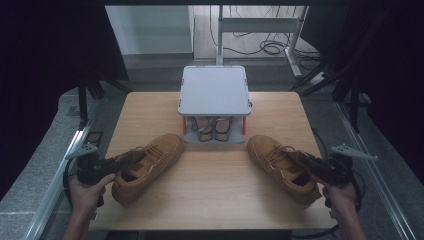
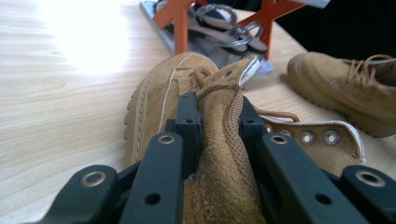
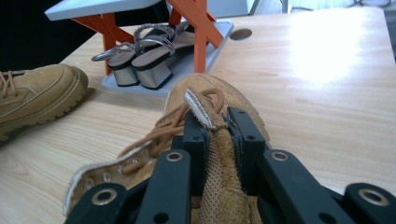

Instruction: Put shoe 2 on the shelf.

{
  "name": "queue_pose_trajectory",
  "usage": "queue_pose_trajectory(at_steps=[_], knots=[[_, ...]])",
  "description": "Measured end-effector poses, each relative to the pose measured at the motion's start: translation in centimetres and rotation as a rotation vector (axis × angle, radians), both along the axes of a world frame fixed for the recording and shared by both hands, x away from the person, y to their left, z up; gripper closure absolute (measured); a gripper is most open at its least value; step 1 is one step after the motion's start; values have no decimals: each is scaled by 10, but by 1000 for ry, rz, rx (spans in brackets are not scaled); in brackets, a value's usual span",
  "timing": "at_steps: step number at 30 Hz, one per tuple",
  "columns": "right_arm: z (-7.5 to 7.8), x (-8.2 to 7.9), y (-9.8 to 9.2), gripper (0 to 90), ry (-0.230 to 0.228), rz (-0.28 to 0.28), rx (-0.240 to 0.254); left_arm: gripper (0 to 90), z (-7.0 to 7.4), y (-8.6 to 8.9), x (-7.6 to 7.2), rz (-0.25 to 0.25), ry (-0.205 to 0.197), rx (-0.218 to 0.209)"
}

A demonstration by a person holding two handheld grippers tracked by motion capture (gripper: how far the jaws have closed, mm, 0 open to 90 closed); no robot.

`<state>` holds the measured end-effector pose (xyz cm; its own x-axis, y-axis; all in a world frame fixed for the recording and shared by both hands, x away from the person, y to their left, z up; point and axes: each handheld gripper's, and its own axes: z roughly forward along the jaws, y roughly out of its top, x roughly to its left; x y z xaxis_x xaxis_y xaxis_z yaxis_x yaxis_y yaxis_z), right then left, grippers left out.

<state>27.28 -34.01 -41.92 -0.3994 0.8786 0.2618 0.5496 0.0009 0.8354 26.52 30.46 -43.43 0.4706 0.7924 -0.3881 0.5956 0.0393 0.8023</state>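
Two tan suede boots lie on the wooden table [image 1: 210, 200]. The left boot [image 1: 147, 165] points toward the rack, and my left gripper [image 1: 131, 157] is shut on its tongue [image 2: 224, 126]. The right boot [image 1: 280, 165] also points toward the rack, with my right gripper [image 1: 300, 159] shut on its tongue [image 3: 217, 140]. In the left gripper view the other boot [image 2: 345, 93] lies at the right. In the right gripper view the other boot [image 3: 37, 95] lies at the left.
A small grey shoe rack [image 1: 215, 90] with orange legs [image 3: 198, 28] stands at the table's back middle. A pair of heeled sandals [image 3: 140, 53] sits on its lower shelf. Dark curtains flank the table, and cables lie on the floor behind.
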Motion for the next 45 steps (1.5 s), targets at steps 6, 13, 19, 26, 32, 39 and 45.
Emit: queue_pose_trajectory(at_steps=[6,13,19,26,32,39,45], knots=[[10,-9,-6,784,-43,-17,29,765,13,2,-4,-8,-37,-37],[27,-18,-11,783,-93,-29,59,762,28,8,-10,-5,-71,-61],[42,-27,-19,783,-138,-42,104,761,41,15,-13,15,-97,-63],[58,-31,-22,783,-181,-58,120,761,57,23,-13,41,-134,-84],[68,-26,-24,783,-206,-73,147,759,65,25,-7,55,-156,-103],[74,-19,-23,783,-233,-95,174,758,73,27,-1,64,-172,-135],[83,-15,-21,783,-258,-121,183,757,81,27,5,68,-185,-147]])
